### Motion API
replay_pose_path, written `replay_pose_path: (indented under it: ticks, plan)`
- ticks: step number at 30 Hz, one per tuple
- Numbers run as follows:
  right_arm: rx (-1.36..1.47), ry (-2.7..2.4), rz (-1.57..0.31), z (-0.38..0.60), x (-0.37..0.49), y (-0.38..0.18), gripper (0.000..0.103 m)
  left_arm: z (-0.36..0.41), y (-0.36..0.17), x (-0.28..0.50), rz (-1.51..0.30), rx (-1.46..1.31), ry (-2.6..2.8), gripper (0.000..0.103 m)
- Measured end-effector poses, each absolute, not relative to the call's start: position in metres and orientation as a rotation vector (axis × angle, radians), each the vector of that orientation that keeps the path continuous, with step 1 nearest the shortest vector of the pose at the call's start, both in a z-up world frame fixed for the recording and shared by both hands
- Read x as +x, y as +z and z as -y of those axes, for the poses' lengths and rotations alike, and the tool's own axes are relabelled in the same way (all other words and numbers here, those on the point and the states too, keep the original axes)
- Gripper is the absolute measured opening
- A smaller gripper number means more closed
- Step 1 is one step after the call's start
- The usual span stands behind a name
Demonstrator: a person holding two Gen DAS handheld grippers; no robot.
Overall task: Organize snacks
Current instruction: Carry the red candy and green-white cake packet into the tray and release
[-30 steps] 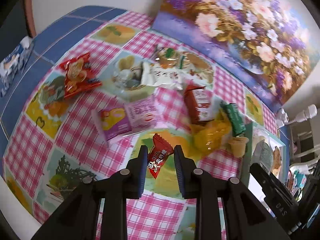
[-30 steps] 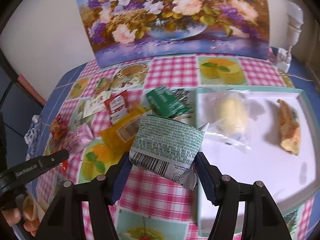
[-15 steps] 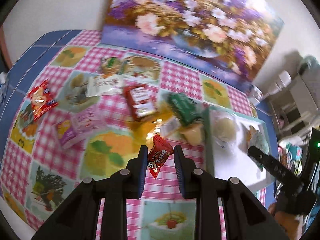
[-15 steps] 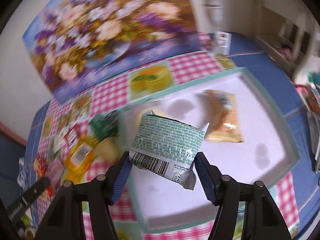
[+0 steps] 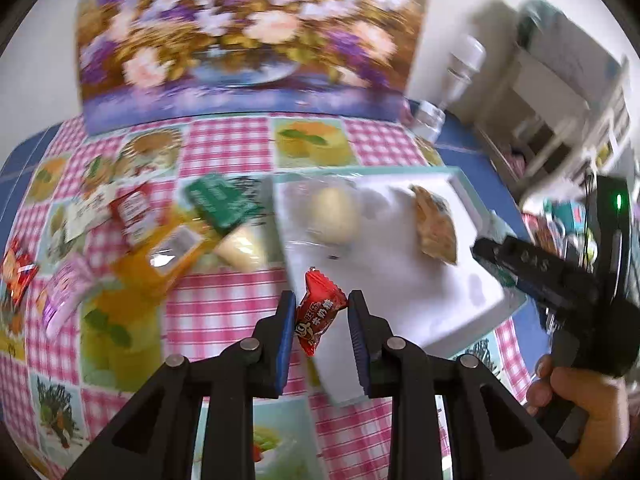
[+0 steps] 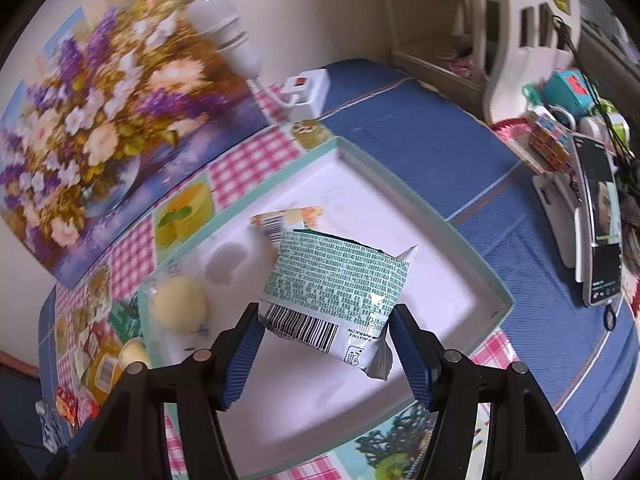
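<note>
**Two claws, two snacks, both over the white tray**

Nearest in the left wrist view, the left claw (image 5: 320,314) is pinched tight on a small red candy (image 5: 318,306), which hangs over the near left corner of the white tray (image 5: 486,280). In the right wrist view the right claw (image 6: 326,334) is clamped on a green-and-white packet (image 6: 340,280), barcode end toward the camera, held above the middle of the tray (image 6: 494,294). A hand (image 5: 576,396) grips the right claw's handle at the lower right of the left view.

Inside the teal-rimmed tray lie a pale round bun in clear wrap (image 5: 334,214) and an orange-brown packet (image 5: 436,226), apart from each other.

The counter (image 5: 224,312) wears a pink gingham cloth with fruit and dessert panels. Left of the tray a loose cluster of snacks waits on it: a green packet (image 5: 220,204), a yellow packet (image 5: 160,256), a red packet (image 5: 134,212), a pink packet (image 5: 66,290).

Beyond, a flower painting (image 5: 248,40) leans against the cream wall. To its right stands a white lamp (image 6: 228,36) on its base. Right of the gingham, the cover is blue (image 6: 420,136); a phone (image 6: 600,224) stands propped near its edge, with white shelving (image 6: 532,12) behind.
</note>
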State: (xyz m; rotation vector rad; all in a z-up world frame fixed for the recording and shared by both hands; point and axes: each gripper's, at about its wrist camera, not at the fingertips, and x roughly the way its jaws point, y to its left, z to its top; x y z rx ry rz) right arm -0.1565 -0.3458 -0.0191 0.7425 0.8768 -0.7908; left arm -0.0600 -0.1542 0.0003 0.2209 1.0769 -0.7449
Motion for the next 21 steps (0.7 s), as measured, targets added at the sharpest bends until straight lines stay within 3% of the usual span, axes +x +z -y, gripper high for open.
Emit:
replay_pose_path:
  ticks: [11,21]
  plan:
    - [0.793,-0.83,-1.002,0.356,-0.158,-0.059,0.068,0.206,-0.035,-0.088,-1.051,0.39,-0.847,0.028]
    - [0.798,-0.824,-1.009,0.353,-0.159,-0.06,0.068,0.206,-0.038,-0.085,-1.064,0.366,-0.859,0.03]
